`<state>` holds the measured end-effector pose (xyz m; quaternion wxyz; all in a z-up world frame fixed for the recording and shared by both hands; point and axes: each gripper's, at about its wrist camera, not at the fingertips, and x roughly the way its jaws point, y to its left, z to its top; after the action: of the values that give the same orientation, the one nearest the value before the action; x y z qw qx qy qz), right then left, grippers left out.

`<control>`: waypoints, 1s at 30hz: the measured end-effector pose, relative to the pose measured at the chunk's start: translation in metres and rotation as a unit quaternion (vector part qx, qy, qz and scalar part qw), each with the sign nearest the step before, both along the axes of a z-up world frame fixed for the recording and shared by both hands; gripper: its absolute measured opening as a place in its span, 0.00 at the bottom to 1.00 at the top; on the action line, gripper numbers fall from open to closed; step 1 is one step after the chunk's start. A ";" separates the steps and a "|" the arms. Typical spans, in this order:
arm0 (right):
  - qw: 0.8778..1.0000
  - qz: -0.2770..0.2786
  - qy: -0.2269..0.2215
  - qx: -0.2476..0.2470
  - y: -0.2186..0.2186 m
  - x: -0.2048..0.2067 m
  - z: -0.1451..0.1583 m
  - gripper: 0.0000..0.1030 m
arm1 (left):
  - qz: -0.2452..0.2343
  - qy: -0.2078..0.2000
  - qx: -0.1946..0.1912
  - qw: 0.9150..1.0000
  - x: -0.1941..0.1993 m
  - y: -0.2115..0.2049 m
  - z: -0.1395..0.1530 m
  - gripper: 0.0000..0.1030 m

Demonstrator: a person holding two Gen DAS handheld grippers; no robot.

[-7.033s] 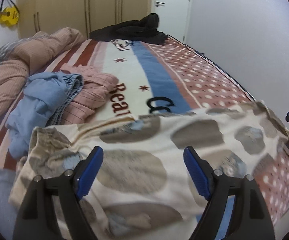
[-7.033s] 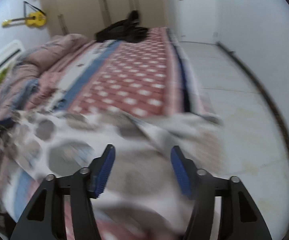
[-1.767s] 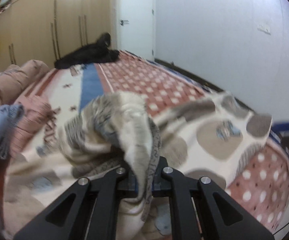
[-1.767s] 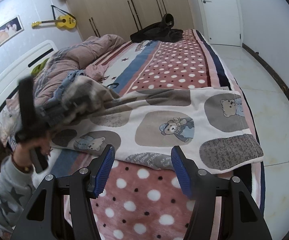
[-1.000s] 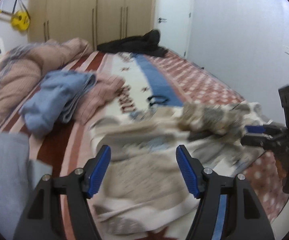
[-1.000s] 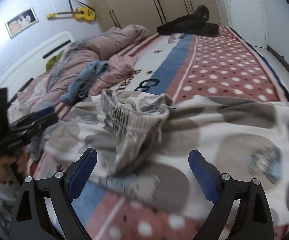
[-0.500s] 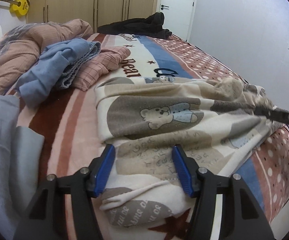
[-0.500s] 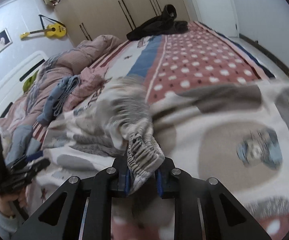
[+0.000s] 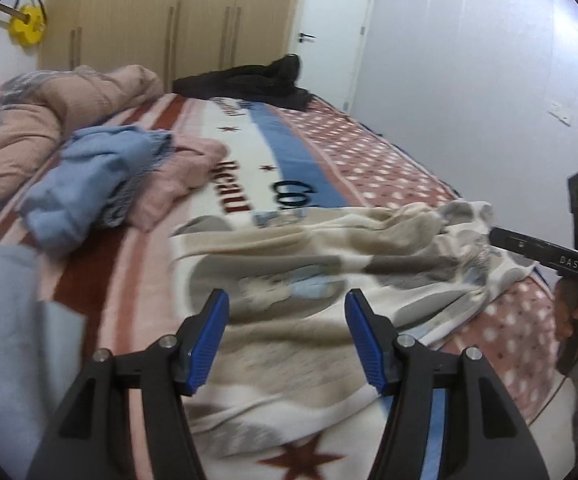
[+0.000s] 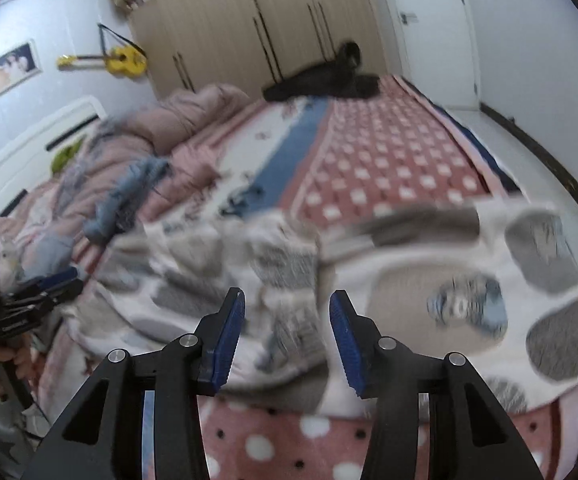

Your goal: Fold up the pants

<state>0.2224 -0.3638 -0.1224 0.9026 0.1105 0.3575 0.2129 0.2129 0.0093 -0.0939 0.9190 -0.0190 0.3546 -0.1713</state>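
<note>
Our fingers on the left gripper (image 9: 287, 338) and right gripper (image 10: 287, 334) are released; the pants (image 9: 329, 256) lie bunched ahead of both. Mid-fold, we judge; next we regrasp the waistband.

Bear-print pants (image 9: 329, 264), rumpled, across bed

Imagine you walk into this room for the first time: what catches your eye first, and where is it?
The bear-print pants lie rumpled across the near end of the bed, with the open left gripper and open right gripper just in front of them. Behind, a blue garment sits on pink bedding, and a yellow guitar hangs on the wall.
</note>
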 end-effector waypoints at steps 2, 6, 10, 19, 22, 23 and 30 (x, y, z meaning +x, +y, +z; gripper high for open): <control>1.000 0.020 0.013 0.014 0.006 0.006 -0.003 0.39 | -0.013 0.015 0.000 1.000 0.006 -0.010 -0.009 0.55; 0.997 0.033 0.068 -0.012 0.024 0.018 -0.039 0.42 | -0.013 0.067 0.018 0.997 0.017 -0.021 -0.047 0.54; 0.998 0.034 0.055 -0.003 0.016 0.009 -0.042 0.42 | -0.019 0.056 0.038 0.998 0.011 -0.025 -0.052 0.55; 0.985 -0.107 0.100 0.094 -0.107 -0.044 -0.033 0.69 | 0.000 0.026 0.038 0.999 -0.012 -0.014 -0.024 0.77; 0.973 -0.133 0.131 0.135 -0.138 -0.054 -0.060 0.68 | 0.005 0.031 0.032 0.999 -0.011 -0.013 -0.026 0.77; 0.972 -0.133 0.128 0.149 -0.141 -0.054 -0.065 0.68 | 0.007 0.033 0.030 0.999 -0.010 -0.012 -0.026 0.77; 0.963 -0.190 0.092 0.167 -0.160 0.001 -0.078 0.68 | 0.011 0.024 0.026 0.999 -0.008 -0.013 -0.021 0.77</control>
<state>0.2236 -0.5240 -0.2005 0.8580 0.3450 0.3712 0.0835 0.2049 -0.0042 -0.1148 0.9124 -0.0029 0.3805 -0.1510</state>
